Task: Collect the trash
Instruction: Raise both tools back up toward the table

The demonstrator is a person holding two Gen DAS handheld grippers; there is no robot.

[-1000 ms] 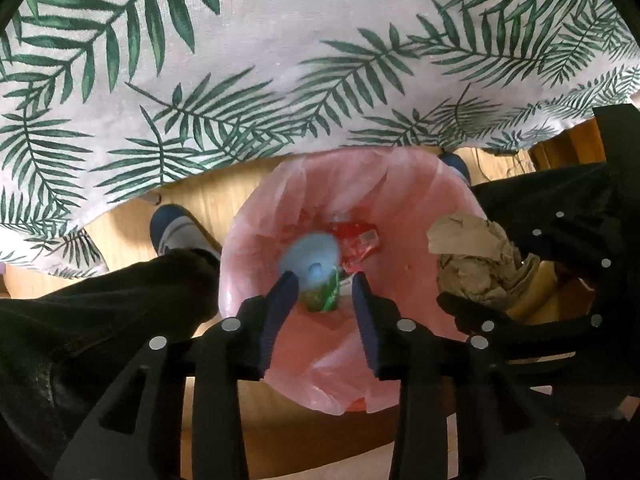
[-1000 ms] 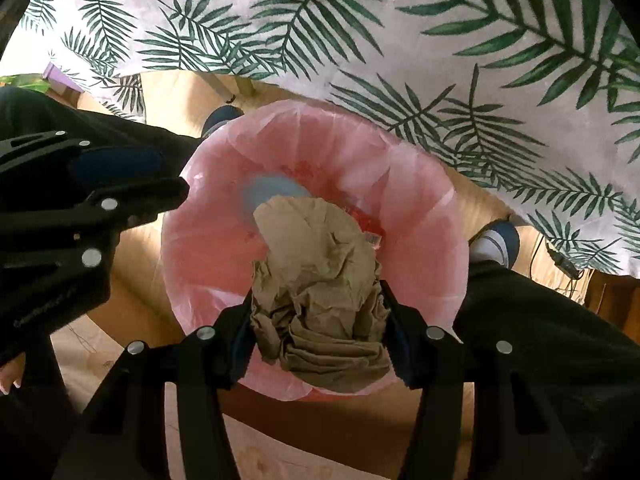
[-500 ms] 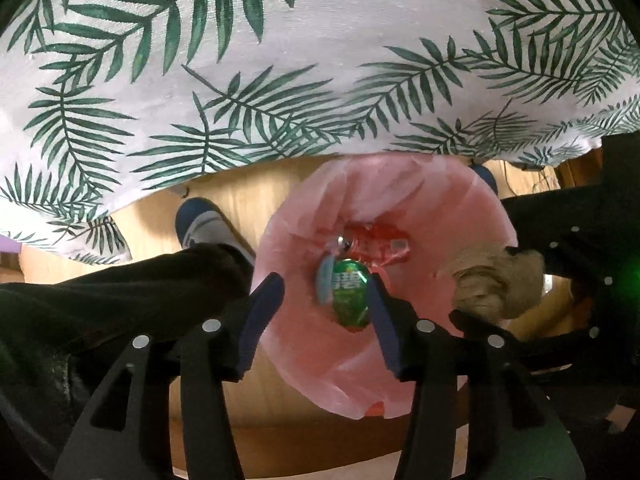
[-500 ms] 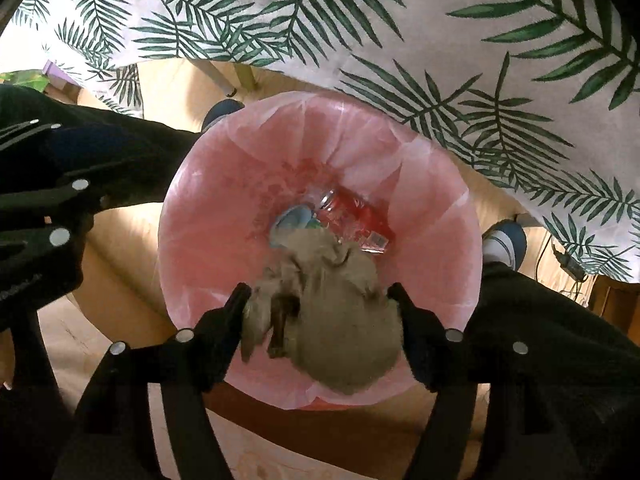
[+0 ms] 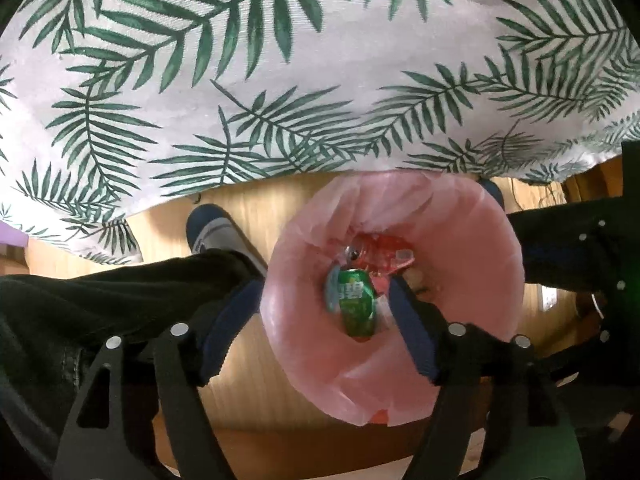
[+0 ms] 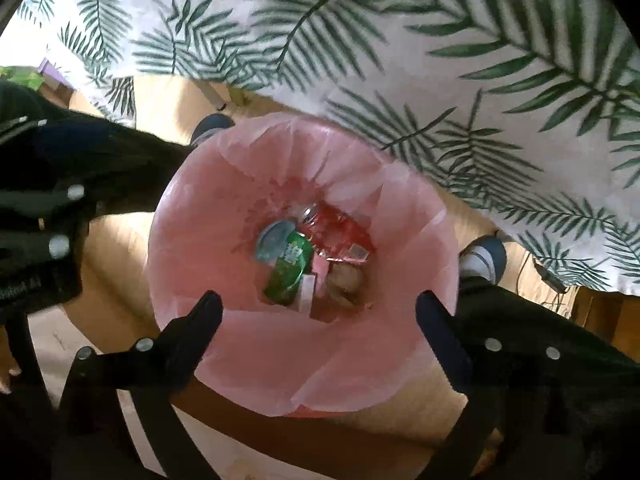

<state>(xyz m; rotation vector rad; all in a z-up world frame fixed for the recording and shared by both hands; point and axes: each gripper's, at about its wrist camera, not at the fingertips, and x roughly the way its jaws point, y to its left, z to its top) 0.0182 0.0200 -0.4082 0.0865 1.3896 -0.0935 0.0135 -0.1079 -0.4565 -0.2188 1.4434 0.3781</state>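
Observation:
A bin lined with a pink bag [image 5: 472,240] [image 6: 208,240] stands on the floor below both grippers. At its bottom lie a green can [image 5: 356,304] [image 6: 290,268], a red can [image 5: 380,248] [image 6: 340,232], a grey-blue lid [image 6: 272,240] and a crumpled brown paper wad [image 6: 344,280]. My left gripper [image 5: 320,286] hangs over the bin's left rim, its jaws opening with nothing between them. My right gripper [image 6: 318,300] hangs above the bin's near rim, jaws opening wide and empty. Each gripper shows at the edge of the other's view.
A table with a white cloth printed with green leaves [image 5: 280,80] [image 6: 440,60] overhangs the far side of the bin. A person's dark-trousered legs [image 5: 100,300] [image 6: 540,320] and blue shoes [image 5: 212,228] [image 6: 484,260] flank the bin on the wooden floor [image 5: 260,400].
The left jaws widened and the green can with its lid fell into the bin. The right jaws spread and the brown paper wad dropped in beside the cans.

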